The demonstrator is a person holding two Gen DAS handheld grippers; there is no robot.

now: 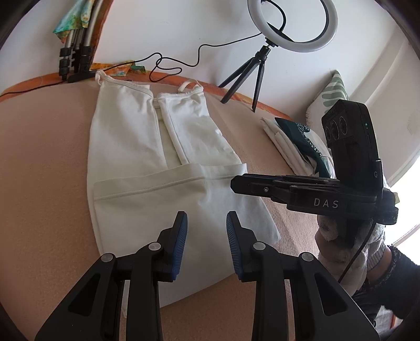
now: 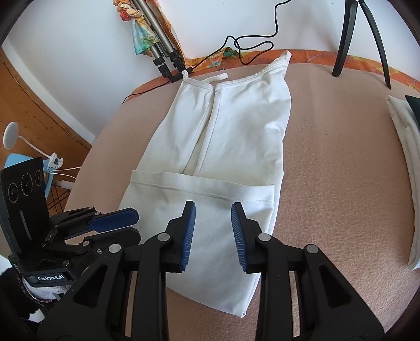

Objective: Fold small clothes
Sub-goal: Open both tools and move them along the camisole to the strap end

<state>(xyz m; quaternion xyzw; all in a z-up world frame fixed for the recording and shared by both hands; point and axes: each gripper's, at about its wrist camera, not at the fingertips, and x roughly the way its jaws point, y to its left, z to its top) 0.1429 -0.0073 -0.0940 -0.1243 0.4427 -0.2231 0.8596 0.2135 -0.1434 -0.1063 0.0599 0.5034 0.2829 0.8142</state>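
Observation:
A white strappy top (image 1: pixel 147 157) lies flat on the pink blanket-covered table (image 1: pixel 47 162), its sides folded inward and its bottom hem folded up over the middle. It also shows in the right wrist view (image 2: pixel 236 136). My left gripper (image 1: pixel 206 217) is open and empty, hovering over the near folded part. My right gripper (image 2: pixel 213 209) is open and empty over the same folded hem. The right gripper's body shows side-on in the left wrist view (image 1: pixel 302 191), the left gripper's body in the right wrist view (image 2: pixel 105 223).
A ring light on a black tripod (image 1: pixel 291 23) stands at the table's far edge with its cable (image 1: pixel 168 65). Folded clothes (image 1: pixel 291 141) are stacked at the right, also visible in the right wrist view (image 2: pixel 409 147). Tripod legs (image 1: pixel 76 52) lean at the back left.

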